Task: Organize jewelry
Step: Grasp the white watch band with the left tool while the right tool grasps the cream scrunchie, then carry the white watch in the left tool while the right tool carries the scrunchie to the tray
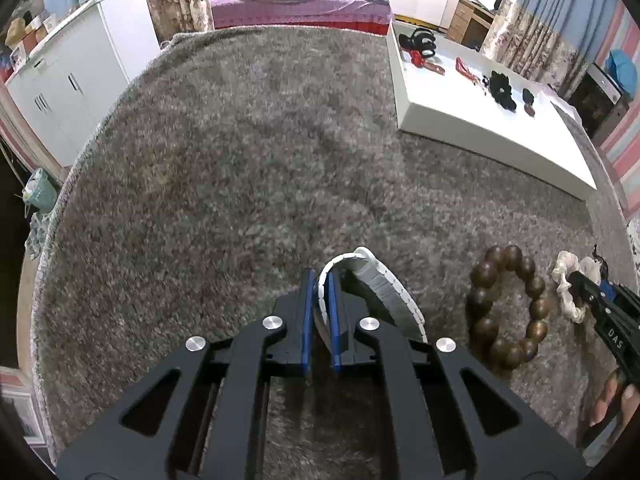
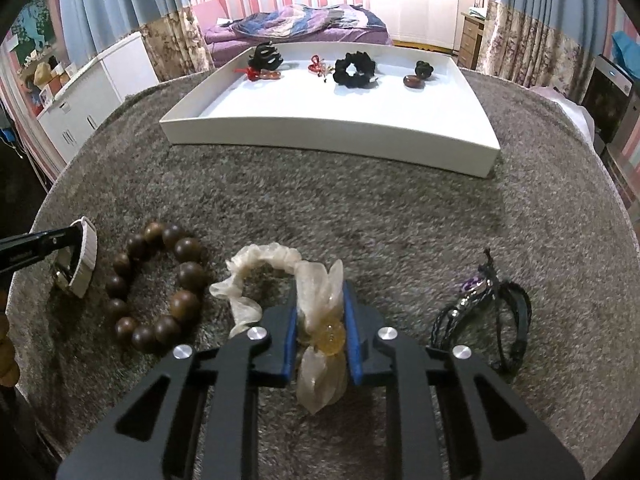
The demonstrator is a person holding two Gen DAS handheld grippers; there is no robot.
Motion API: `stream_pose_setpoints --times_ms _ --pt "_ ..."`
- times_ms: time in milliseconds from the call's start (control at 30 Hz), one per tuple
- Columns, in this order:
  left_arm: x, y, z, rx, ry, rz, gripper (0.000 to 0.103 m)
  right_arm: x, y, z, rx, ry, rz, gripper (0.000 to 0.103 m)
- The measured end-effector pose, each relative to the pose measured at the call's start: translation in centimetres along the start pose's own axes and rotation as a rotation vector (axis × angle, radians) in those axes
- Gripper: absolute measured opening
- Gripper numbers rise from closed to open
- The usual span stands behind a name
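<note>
My left gripper [image 1: 320, 280] is shut on a white link watch strap [image 1: 384, 280] that stands on the grey shaggy rug [image 1: 240, 160]; the strap runs between the blue pads. My right gripper [image 2: 321, 292] is shut on a cream fabric scrunchie [image 2: 264, 258] with an amber bead [image 2: 330, 336] caught between the pads. A brown wooden bead bracelet [image 2: 188, 248] lies on the rug between the two. In the right wrist view the left gripper [image 2: 60, 238] holds the white strap [image 2: 86, 256] at the far left. A black braided bracelet [image 2: 523, 312] lies right of my right gripper.
A white tray [image 2: 332, 136] sits further back on the rug, holding a black claw clip [image 2: 266, 56], a black scrunchie [image 2: 354, 68], red pieces [image 2: 316, 64] and a dark brown piece [image 2: 414, 80]. A person's fingers [image 1: 612, 400] grip the right tool. A bed and white cabinets stand beyond.
</note>
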State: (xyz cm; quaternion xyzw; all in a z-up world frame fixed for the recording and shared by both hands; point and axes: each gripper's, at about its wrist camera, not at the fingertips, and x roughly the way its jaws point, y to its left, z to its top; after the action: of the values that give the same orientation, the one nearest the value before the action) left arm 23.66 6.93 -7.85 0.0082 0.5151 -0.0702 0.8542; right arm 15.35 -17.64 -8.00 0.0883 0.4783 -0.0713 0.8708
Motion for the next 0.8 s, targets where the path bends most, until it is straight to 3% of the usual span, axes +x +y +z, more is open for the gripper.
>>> stream_pose_setpoints --times_ms 200,567,800 --pt "-0.3 -0.5 0.6 0.008 -0.017 0.01 0.005 0.0 -0.2 0.5 0.005 -0.009 0.011 0.02" --pt "-4.2 -1.6 0.6 0.02 -0.138 0.005 0.005 -0.2 -0.7 1.0 0.018 -0.024 0.033 0.019" --pt "-6.5 -3.6 2.4 0.059 -0.188 -0.024 0.005 -1.7 -1.4 3.8 0.02 -0.078 0.03 0.019"
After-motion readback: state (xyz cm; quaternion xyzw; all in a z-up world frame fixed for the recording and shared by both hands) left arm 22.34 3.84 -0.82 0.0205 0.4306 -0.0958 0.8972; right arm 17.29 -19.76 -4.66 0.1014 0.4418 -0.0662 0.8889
